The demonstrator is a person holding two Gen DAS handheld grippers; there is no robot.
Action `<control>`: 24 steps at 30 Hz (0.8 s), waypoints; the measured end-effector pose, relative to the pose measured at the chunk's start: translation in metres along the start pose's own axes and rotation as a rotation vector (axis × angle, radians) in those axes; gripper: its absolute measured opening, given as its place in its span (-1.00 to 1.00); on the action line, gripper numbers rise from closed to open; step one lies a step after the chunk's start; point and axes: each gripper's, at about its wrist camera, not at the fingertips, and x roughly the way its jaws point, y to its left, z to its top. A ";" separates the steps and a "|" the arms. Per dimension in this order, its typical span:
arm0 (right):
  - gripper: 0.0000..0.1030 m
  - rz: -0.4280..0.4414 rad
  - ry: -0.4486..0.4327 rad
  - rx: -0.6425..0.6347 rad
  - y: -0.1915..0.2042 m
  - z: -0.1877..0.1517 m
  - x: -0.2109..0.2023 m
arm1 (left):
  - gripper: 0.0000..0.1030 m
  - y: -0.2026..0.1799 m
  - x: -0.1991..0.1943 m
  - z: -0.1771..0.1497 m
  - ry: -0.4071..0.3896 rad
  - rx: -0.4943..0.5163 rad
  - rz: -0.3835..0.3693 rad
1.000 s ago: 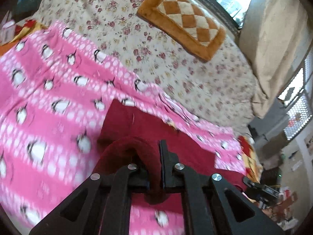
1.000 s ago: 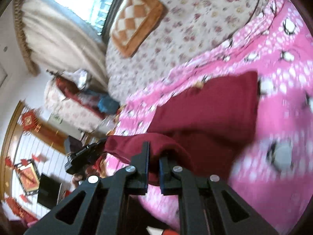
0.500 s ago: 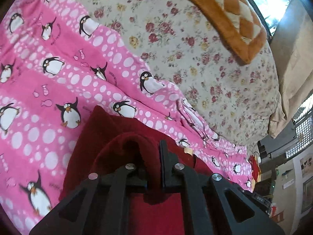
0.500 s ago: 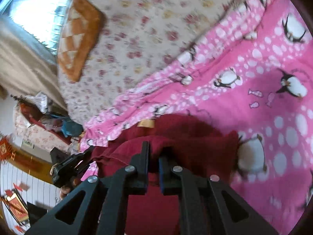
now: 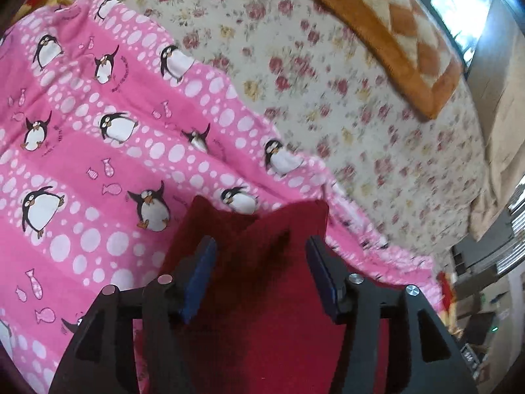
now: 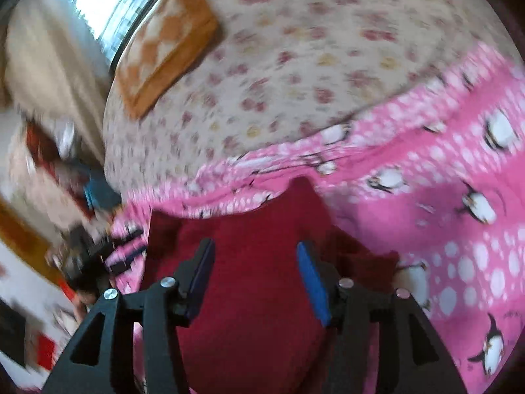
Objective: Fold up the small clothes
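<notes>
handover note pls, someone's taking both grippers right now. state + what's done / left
Left gripper: open, holding nothing, over the dark red garment.
Right gripper: open, empty, over the same dark red garment.
Garment lies on the pink penguin blanket, near its edge by the floral bedspread.
Done: both grippers have let go of the cloth they were pinching half a second ago; a folded-over layer seems laid down.
Left: probably check the edges line up, then regrasp for any further fold.
</notes>
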 end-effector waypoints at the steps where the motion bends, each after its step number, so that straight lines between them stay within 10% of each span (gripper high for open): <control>1: 0.08 -0.014 0.018 -0.030 0.006 0.001 0.010 | -0.31 -0.001 0.005 -0.001 0.012 0.014 0.024; 12: -0.06 -0.255 0.146 -0.013 -0.036 0.007 0.090 | -0.31 0.011 0.042 -0.013 0.103 0.067 0.175; 24: 0.07 -0.249 0.116 -0.065 0.004 -0.016 0.023 | -0.31 0.008 0.037 -0.017 0.100 0.092 0.209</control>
